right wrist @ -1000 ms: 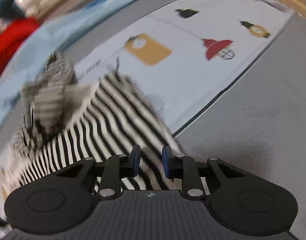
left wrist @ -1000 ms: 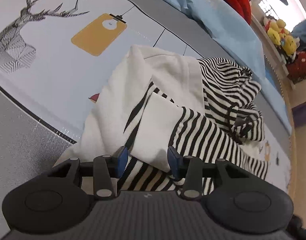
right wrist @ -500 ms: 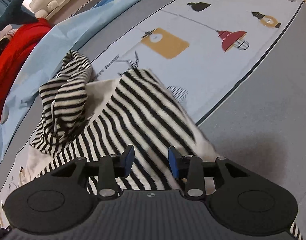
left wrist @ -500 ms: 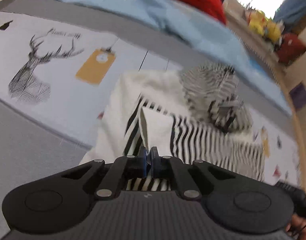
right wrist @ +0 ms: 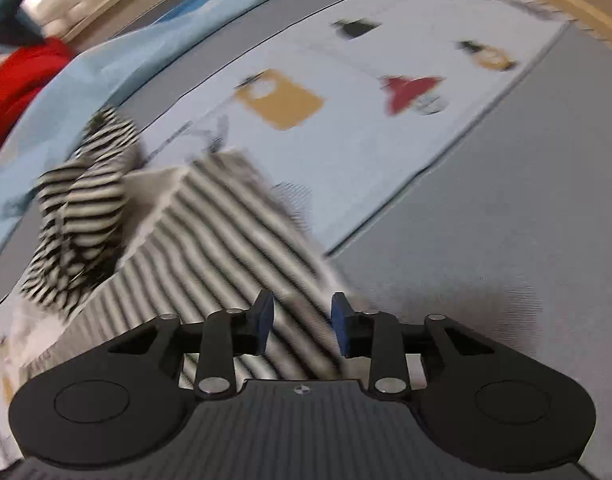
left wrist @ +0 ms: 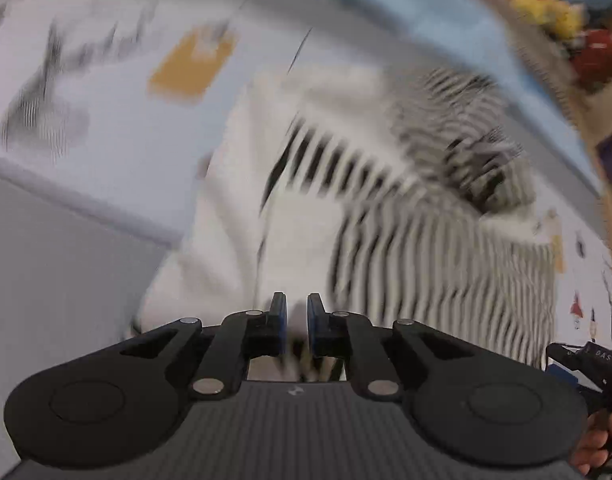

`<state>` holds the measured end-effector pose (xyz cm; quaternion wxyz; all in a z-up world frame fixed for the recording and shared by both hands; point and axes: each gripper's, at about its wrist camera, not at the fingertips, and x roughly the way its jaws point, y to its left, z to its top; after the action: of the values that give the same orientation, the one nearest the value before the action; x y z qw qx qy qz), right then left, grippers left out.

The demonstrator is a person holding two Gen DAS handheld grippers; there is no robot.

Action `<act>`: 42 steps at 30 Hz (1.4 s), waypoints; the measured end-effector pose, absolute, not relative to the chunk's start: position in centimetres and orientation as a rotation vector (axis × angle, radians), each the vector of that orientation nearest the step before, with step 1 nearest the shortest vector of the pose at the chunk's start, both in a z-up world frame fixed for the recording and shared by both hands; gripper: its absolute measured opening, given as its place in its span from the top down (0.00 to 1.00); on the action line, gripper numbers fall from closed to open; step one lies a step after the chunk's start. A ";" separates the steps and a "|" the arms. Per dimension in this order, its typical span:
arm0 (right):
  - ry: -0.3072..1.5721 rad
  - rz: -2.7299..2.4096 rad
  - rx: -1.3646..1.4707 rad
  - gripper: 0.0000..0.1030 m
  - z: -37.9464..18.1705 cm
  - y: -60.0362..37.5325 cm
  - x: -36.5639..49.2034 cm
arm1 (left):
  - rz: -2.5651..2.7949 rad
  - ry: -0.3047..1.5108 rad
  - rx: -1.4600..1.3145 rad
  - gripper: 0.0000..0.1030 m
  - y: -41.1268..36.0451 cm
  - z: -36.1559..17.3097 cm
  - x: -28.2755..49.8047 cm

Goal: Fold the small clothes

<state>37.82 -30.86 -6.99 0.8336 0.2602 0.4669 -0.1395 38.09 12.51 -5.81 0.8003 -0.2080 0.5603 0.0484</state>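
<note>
A small black-and-white striped garment (left wrist: 406,216) with white panels lies rumpled on a printed play mat (left wrist: 118,128); the left wrist view is blurred by motion. My left gripper (left wrist: 297,312) sits at the garment's near white edge, its jaws a narrow gap apart with cloth between them. In the right wrist view the striped garment (right wrist: 210,248) spreads ahead and to the left. My right gripper (right wrist: 302,312) is open over its near striped corner, with the cloth lying between the fingers.
A light blue sheet (right wrist: 86,80) and a red cloth (right wrist: 14,76) lie beyond the garment. Plush toys (left wrist: 546,4) sit at the far right. Grey mat (right wrist: 506,216) lies to the right. The other gripper (left wrist: 586,360) shows at the right edge.
My left gripper shut on the garment's white edge half a second ago and now shows a small gap. The right gripper's jaws have opened wider. Both cameras are moving.
</note>
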 end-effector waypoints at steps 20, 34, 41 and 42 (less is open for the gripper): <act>1.047 -0.202 0.512 0.58 -8.0 -30.1 38.8 | 0.138 1.172 -0.373 0.71 11.4 -5.1 38.2; 0.870 -0.283 0.513 0.58 -4.9 -32.2 38.5 | 0.157 1.039 -0.269 0.71 10.0 -2.2 38.3; 0.805 -0.345 0.554 0.61 -3.3 -35.0 38.6 | 0.170 0.913 -0.090 0.72 7.7 0.0 38.8; 0.799 -0.363 0.518 0.62 -3.1 -35.1 38.8 | 0.175 0.897 -0.063 0.72 7.4 0.2 38.9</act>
<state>38.75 -35.15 -3.14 0.8730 0.2480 0.3822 -0.1739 38.88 7.36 0.22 0.8969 -0.0302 0.4330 0.0846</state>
